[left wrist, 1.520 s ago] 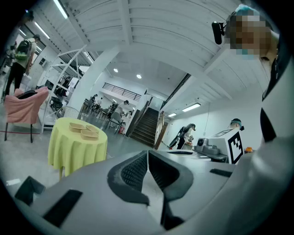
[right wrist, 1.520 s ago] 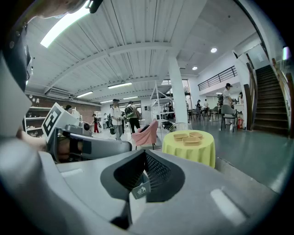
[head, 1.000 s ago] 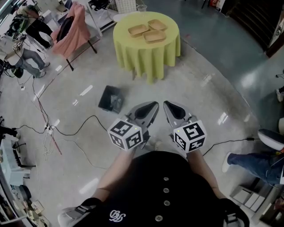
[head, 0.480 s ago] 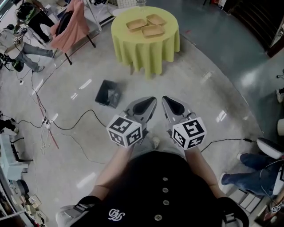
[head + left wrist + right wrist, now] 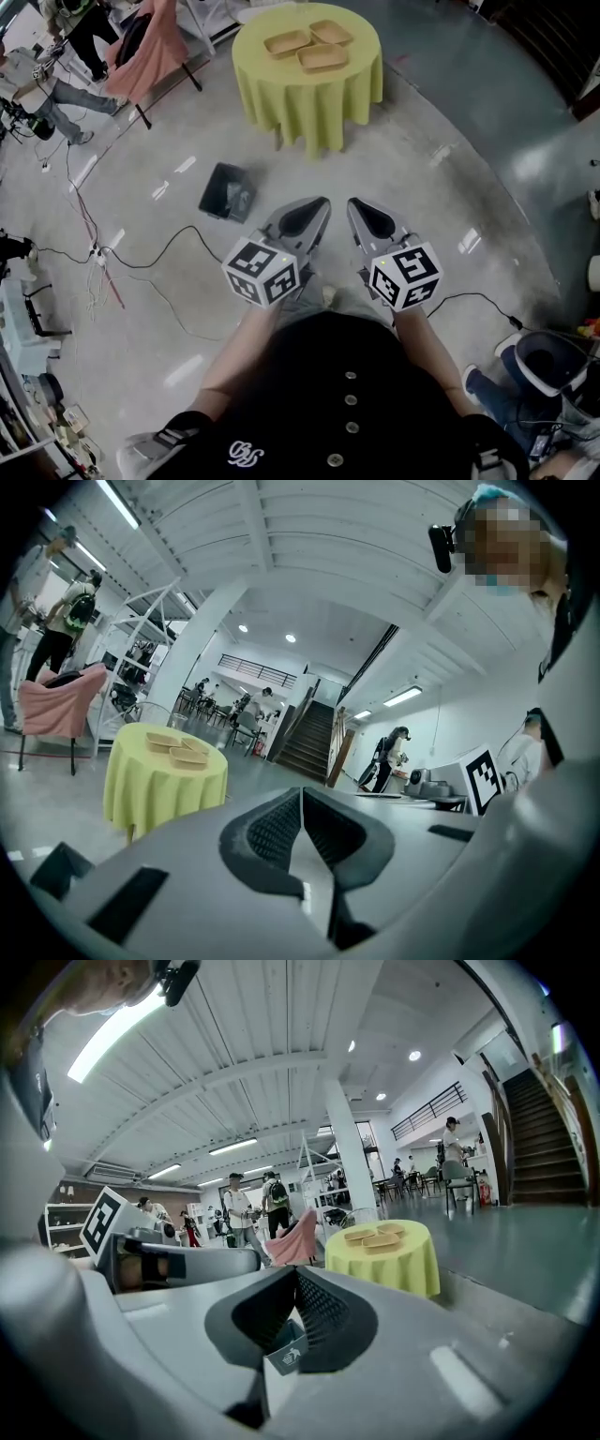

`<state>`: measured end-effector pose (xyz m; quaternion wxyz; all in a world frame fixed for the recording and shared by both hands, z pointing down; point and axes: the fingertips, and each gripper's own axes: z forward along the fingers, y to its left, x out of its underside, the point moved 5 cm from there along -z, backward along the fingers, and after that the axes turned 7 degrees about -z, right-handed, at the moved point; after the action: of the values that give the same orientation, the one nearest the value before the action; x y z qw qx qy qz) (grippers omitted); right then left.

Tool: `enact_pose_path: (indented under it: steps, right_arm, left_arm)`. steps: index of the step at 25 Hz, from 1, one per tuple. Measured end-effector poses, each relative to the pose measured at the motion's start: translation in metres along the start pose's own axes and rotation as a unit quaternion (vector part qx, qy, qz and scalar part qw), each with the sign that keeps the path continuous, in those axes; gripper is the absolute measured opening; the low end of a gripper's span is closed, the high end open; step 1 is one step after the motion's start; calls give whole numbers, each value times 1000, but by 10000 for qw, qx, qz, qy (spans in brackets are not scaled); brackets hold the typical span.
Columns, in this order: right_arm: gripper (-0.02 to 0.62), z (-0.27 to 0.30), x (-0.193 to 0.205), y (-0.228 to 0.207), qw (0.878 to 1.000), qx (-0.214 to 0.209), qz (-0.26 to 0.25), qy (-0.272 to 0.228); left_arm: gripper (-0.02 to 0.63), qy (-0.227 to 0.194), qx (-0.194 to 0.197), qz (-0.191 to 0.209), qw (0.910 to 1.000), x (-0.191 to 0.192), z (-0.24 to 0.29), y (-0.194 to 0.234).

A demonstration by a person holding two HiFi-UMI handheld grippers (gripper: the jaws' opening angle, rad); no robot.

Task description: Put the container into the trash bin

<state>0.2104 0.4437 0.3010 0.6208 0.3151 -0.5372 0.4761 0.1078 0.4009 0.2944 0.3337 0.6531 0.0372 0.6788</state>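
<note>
Three brown shallow containers [image 5: 322, 58] lie on a round table with a yellow-green cloth [image 5: 309, 98] at the top of the head view. The table [image 5: 384, 1262] and the containers [image 5: 375, 1237] also show in the right gripper view. A dark trash bin [image 5: 227, 192] stands on the floor, left of and just ahead of my grippers, and the bin [image 5: 284, 1352] shows low between the right jaws. My left gripper [image 5: 323, 201] and right gripper [image 5: 353, 202] are held side by side in front of my body, both shut and holding nothing. In the left gripper view the table [image 5: 164, 780] is far ahead.
Black cables [image 5: 159, 277] run across the floor at the left. A chair draped in pink cloth [image 5: 150, 52] and several people stand at the upper left. A person's legs and a round seat [image 5: 548, 361] are at the lower right. Stairs [image 5: 305, 747] rise in the background.
Both grippers stay shut and side by side. The table and bin have drifted slightly up in the head view. The person's legs at the lower right have shifted.
</note>
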Motion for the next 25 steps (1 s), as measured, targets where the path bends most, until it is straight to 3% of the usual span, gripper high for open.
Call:
enact_pose_path:
  steps: [7,17,25]
  right_arm:
    - [3,55,-4,-40,9999,-13,103,47]
    - [3,167,-51,-103,9998,201,78,-11]
    - [3,242,-74,-129,9994,332,44,-40]
  left_arm:
    - [20,24,43,-28,10000,-26,45,49]
    - [20,75,84,-37,9999,-100,103,144]
    - [20,193,303,49,9993,-145,143,208]
